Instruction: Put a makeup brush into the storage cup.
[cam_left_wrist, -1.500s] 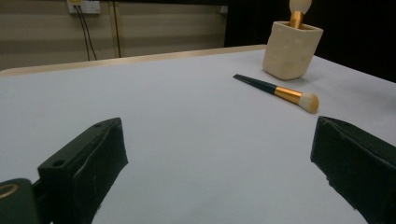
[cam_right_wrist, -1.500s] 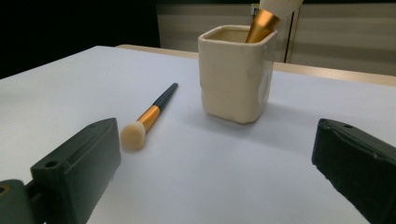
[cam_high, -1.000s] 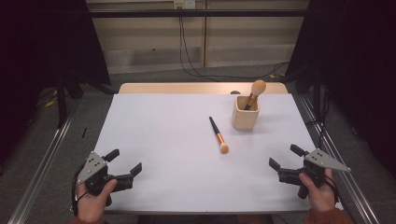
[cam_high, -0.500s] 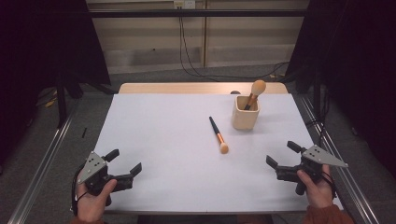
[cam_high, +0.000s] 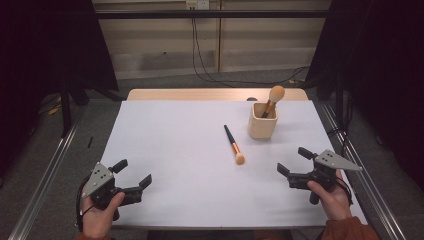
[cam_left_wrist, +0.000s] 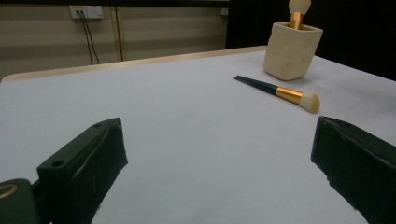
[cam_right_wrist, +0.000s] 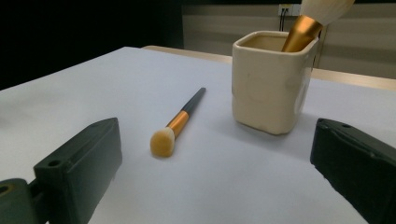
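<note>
One brush (cam_high: 273, 99) already standing in the cream holder (cam_high: 263, 121) from the high view, a second brush (cam_high: 233, 145) lying loose on the white table (cam_high: 170, 150) just left of it, both grippers wide open near the front edge. From the left gripper (cam_high: 131, 177) view, jaws spread and empty, loose brush well ahead. From the right gripper (cam_high: 294, 164) view, jaws likewise agape, brush nearer; picking up and potting probably all left to do.

Upright brush (cam_right_wrist: 322, 16) tip cropped
</note>
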